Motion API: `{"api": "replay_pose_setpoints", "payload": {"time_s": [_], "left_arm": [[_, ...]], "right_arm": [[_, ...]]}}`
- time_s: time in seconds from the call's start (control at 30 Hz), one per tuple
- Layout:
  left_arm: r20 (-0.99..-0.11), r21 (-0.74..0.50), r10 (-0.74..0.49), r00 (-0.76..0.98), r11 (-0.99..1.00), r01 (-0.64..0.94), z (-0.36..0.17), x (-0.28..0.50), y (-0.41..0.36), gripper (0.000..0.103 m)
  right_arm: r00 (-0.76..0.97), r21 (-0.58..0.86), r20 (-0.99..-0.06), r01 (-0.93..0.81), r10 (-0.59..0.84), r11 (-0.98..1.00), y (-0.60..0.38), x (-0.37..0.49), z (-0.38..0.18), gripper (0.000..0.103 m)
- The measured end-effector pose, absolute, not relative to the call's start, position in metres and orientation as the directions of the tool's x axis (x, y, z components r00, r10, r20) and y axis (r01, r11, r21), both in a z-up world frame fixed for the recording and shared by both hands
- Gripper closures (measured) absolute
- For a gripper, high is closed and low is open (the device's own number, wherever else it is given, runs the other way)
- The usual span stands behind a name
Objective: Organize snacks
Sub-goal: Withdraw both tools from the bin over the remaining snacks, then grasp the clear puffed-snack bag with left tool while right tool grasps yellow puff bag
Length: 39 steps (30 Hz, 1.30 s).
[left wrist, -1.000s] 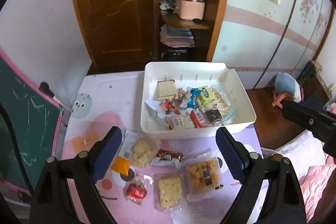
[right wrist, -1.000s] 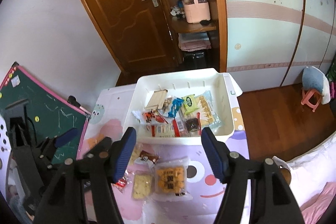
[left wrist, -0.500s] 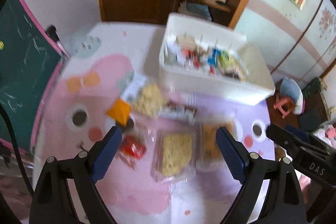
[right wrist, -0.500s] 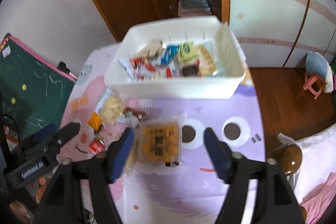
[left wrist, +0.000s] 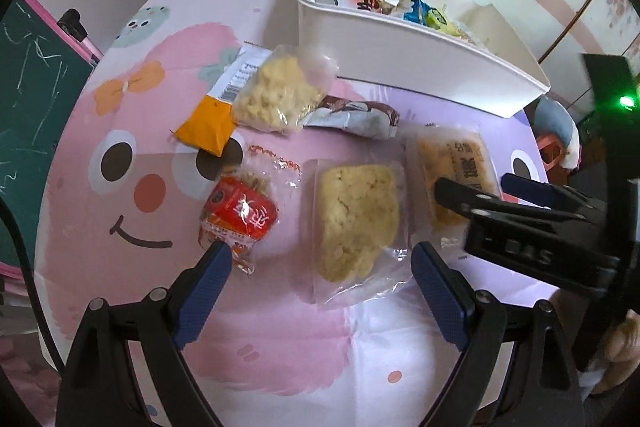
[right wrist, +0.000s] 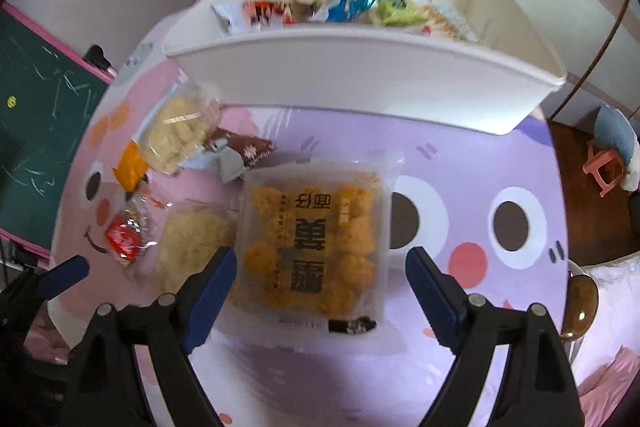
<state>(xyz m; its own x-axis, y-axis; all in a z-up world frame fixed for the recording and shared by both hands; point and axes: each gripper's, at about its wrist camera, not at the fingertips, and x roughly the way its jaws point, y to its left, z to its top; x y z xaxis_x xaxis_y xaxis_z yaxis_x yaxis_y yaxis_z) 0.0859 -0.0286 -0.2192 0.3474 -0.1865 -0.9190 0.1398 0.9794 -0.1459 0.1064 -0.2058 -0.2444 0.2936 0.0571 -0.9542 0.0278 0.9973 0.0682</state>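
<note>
Several snack packs lie on the pink and purple table mat. My left gripper (left wrist: 320,267) is open just above a pale cracker pack (left wrist: 356,215), with a red-label pack (left wrist: 240,211) at its left finger. My right gripper (right wrist: 320,267) is open over an orange puff pack (right wrist: 316,247), which also shows in the left wrist view (left wrist: 452,167). A clear bag of pale puffs (left wrist: 280,91), an orange sachet (left wrist: 208,127) and a brown wrapper (left wrist: 356,115) lie nearer the white basket (left wrist: 420,55), which holds several snacks.
The white basket (right wrist: 360,75) stands at the far side of the mat. A green chalkboard (left wrist: 28,75) leans at the left. A wooden door and shelves are behind. A small pink stool (right wrist: 604,163) stands on the floor at right.
Both grippers have dropped low and come close to the packs on the mat. The basket now sits farther up in both views. Both stay open.
</note>
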Motion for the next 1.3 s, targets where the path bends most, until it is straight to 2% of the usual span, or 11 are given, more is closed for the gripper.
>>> {"api": "replay_pose_setpoints", "payload": {"time_s": [0.13,0.4,0.47,0.6,0.8,0.9,0.97,1.07,1.1,1.13,1.3], "left_arm": [[-0.923,-0.147,-0.190,0.336,0.978,0.148,-0.222,0.088,-0.031,0.012],[-0.935,-0.159,-0.201,0.294,0.974,0.161,-0.235,0.096,-0.041,0.012],[-0.937,-0.167,-0.207,0.282,0.973,0.161,-0.238,0.099,-0.044,0.013],[-0.941,-0.174,-0.212,0.262,0.971,0.163,-0.244,0.105,-0.050,0.013],[-0.946,-0.188,-0.221,0.236,0.970,0.154,-0.254,0.115,-0.060,0.013],[-0.951,-0.190,-0.217,0.220,0.972,0.139,-0.260,0.122,-0.068,0.021],[-0.957,-0.188,-0.211,0.200,0.974,0.130,-0.266,0.126,-0.073,0.034],[-0.961,-0.157,-0.184,0.207,0.978,0.136,-0.268,0.129,-0.080,0.043],[-0.962,-0.145,-0.172,0.213,0.980,0.140,-0.268,0.129,-0.083,0.046],[-0.962,-0.137,-0.165,0.217,0.981,0.141,-0.267,0.129,-0.084,0.048],[-0.962,-0.140,-0.168,0.218,0.981,0.137,-0.266,0.126,-0.088,0.049]], "right_arm": [[0.269,0.104,-0.959,0.040,0.089,0.994,-0.207,0.112,-0.254,0.013],[0.224,0.174,-0.962,0.053,0.158,0.983,-0.216,0.120,-0.265,0.013],[0.225,0.183,-0.959,0.023,0.173,0.983,-0.210,0.118,-0.262,0.025],[0.225,0.116,-0.967,-0.014,0.116,0.993,-0.205,0.117,-0.257,0.032],[0.223,0.069,-0.973,0.048,0.057,0.996,-0.230,0.110,-0.252,0.034],[0.226,0.067,-0.973,0.074,0.049,0.995,-0.238,0.106,-0.252,0.034],[0.228,0.077,-0.972,0.087,0.055,0.993,-0.241,0.104,-0.252,0.035],[0.235,0.084,-0.970,0.096,0.059,0.992,-0.245,0.100,-0.250,0.036],[0.239,0.080,-0.969,0.097,0.054,0.992,-0.246,0.100,-0.248,0.040],[0.258,0.078,-0.965,0.097,0.051,0.992,-0.244,0.100,-0.245,0.046],[0.260,0.082,-0.964,0.081,0.059,0.993,-0.238,0.102,-0.242,0.052]]}}
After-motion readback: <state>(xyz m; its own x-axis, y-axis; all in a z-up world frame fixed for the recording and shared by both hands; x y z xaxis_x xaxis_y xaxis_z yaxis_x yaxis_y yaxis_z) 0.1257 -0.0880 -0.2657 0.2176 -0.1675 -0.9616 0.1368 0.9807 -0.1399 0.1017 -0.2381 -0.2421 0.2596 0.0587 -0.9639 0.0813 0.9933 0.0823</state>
